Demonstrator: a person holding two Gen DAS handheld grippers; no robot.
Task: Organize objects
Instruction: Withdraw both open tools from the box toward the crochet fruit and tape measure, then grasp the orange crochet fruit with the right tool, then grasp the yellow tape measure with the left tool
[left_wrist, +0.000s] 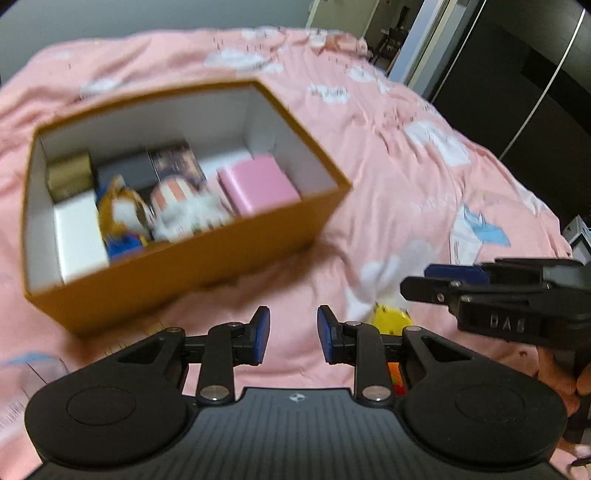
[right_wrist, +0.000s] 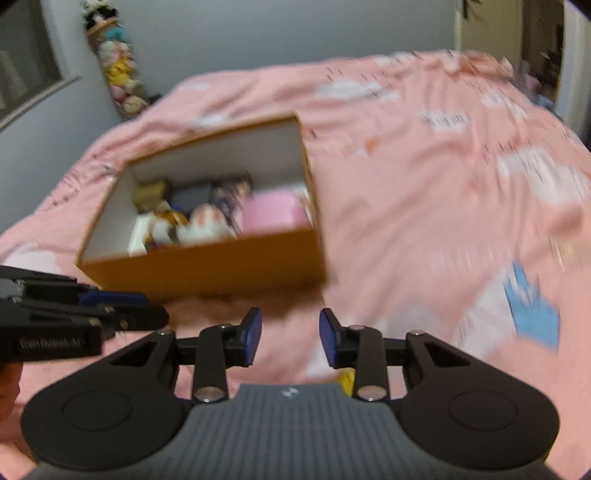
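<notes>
- Orange cardboard box (left_wrist: 192, 273) sat at centre left of the left wrist view, already holding a pink case (left_wrist: 258, 184), a gold box (left_wrist: 70, 175), a white box (left_wrist: 79, 236) and two plush toys (left_wrist: 155, 210).
- Left outside, at lower right, lay what seemed a yellow toy (left_wrist: 391, 319), blurred and half hidden.
- Left gripper (left_wrist: 293, 336) and right gripper (right_wrist: 291, 338) both stood parted, holding nothing.
- Pink cloud-print bedspread (left_wrist: 388, 166) covered the bed; grey wall (right_wrist: 258, 33) behind.
</notes>
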